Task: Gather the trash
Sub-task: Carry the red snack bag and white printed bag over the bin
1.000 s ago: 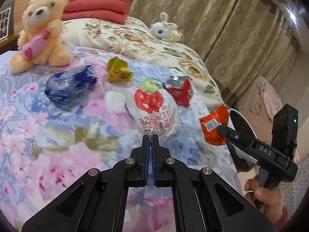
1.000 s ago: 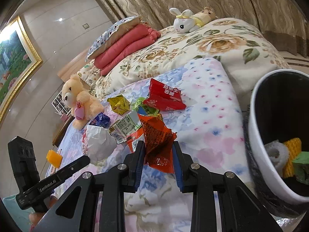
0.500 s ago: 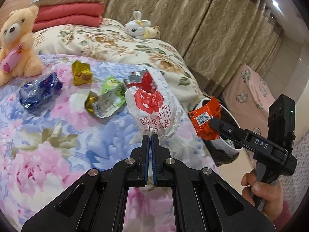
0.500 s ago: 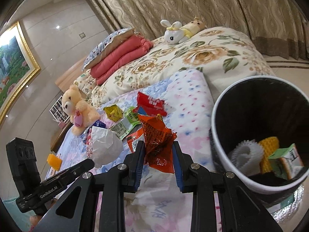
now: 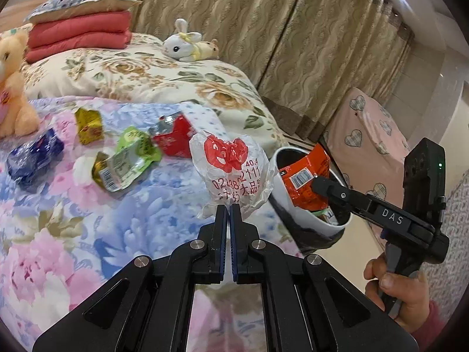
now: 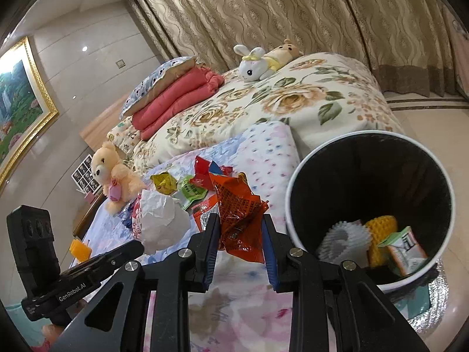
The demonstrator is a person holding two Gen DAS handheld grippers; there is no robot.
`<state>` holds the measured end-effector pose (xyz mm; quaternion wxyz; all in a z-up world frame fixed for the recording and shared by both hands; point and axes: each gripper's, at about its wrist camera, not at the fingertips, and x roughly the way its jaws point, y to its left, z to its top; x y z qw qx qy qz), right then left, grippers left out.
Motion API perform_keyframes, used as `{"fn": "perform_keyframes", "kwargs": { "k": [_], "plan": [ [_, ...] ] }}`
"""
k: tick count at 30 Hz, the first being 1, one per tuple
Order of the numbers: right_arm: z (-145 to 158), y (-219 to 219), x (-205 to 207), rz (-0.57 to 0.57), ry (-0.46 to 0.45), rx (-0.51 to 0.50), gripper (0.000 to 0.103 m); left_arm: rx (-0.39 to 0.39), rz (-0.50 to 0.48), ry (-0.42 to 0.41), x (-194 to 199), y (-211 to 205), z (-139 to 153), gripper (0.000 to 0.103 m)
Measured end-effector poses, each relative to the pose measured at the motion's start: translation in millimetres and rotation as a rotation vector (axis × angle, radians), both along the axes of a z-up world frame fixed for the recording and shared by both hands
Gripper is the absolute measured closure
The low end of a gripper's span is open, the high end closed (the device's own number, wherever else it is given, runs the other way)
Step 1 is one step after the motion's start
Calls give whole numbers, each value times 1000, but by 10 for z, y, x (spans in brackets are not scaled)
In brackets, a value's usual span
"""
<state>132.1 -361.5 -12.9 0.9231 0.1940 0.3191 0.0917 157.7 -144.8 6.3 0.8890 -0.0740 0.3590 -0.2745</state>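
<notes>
your left gripper (image 5: pixel 228 209) has its fingers (image 5: pixel 220 228) pinched all the way together on the bottom edge of a crumpled white plastic bag (image 5: pixel 231 170) with red print, so the bag sticks up off the tips, lifted clear of the floral bedspread (image 5: pixel 88 220). your right gripper (image 6: pixel 240 228) is only open a little, fingers clamped on either side of an orange snack wrapper (image 6: pixel 239 211). from the left wrist view that wrapper sits right over the near rim of the white trash bin (image 5: pixel 281 193), which stands beside the bed's edge. from the right wrist view the bin (image 6: pixel 293 205) is just to the right of the wrapper, black inside, with a white ruffled thing, something yellow and a small green-and-white carton in the bottom.

more trash on the bedspread: a red wrapper (image 5: pixel 173 140), a green one (image 5: pixel 137 143) lying on a clear one with a barcode (image 5: pixel 117 170), a yellow one (image 5: pixel 88 126) and a blue one (image 5: pixel 32 158) further left, near the teddy bear (image 5: pixel 14 99). a bunny plush (image 5: pixel 181 45) lies further back on the rose-print quilt. your right hand (image 5: pixel 401 296) on the handle shows in the lower right of the left wrist view.
</notes>
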Motion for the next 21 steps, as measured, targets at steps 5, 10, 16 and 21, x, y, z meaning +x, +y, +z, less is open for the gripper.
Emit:
{"fn": "perform_keyframes", "kwargs": {
  "k": [5,10,16,21],
  "plan": [
    [47,-162,-81,-33,-7,-7,75,1,-43,-12,-14,-202,59,101],
    [76,-341,-158,-71,-10,-19,75,12,-96,-20,-20,-462,99,101],
    [55,-601,-229,-126,-1,-24,75,34,-159,-17,-9,-782,103,101],
    [33,-799,-248,-162,9,-27,75,52,-201,-17,-9,-1033,98,101]
  ]
}}
